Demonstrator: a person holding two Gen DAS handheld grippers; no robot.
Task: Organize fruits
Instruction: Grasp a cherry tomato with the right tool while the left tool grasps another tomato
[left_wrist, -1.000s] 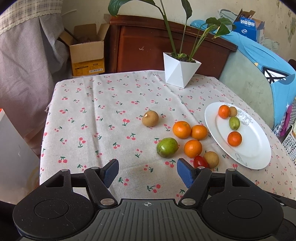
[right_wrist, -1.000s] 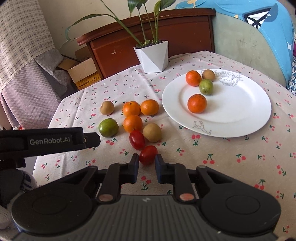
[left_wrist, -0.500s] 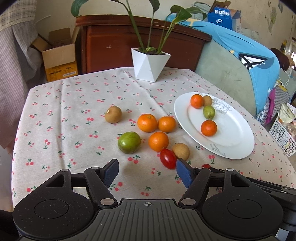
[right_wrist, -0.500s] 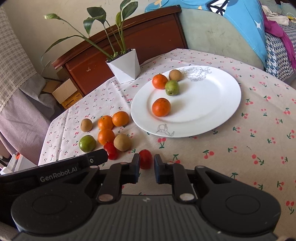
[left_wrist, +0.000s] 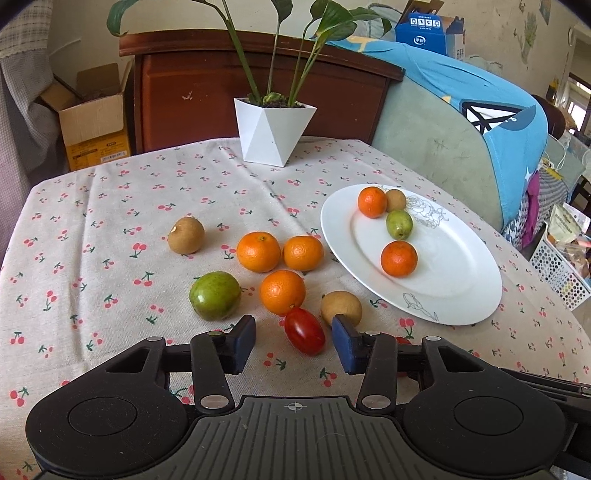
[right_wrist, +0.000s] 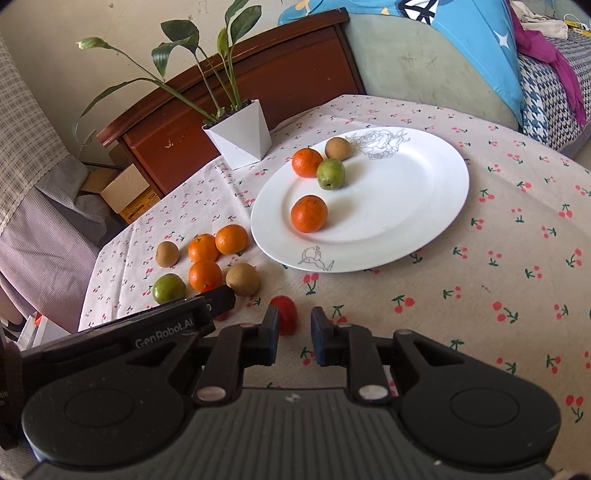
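A red cherry tomato (left_wrist: 304, 331) lies on the cherry-print cloth between the blue pads of my left gripper (left_wrist: 294, 343). Its jaws are closing, with a gap still showing on both sides. A second cherry tomato (right_wrist: 284, 317) sits between the fingers of my right gripper (right_wrist: 293, 334), whose jaws are opening. This tomato rests against the left finger, with a gap to the right one. The white plate (left_wrist: 450, 266) (right_wrist: 406, 195) holds two oranges, a green fruit and a brown one. Three oranges, a green fruit (left_wrist: 214, 295) and two brown fruits lie loose to its left.
A white plant pot (left_wrist: 271, 133) stands at the table's far edge, before a wooden cabinet (left_wrist: 207, 92). A cardboard box (left_wrist: 92, 122) sits on the floor at the back left. A sofa with a blue cover (left_wrist: 480, 110) runs along the right. A white basket (left_wrist: 561, 269) stands beside the table's right edge.
The left gripper's pads have drawn much closer together and dropped nearer around the first tomato. The right gripper's fingers have parted slightly from the second tomato, and its view has rolled.
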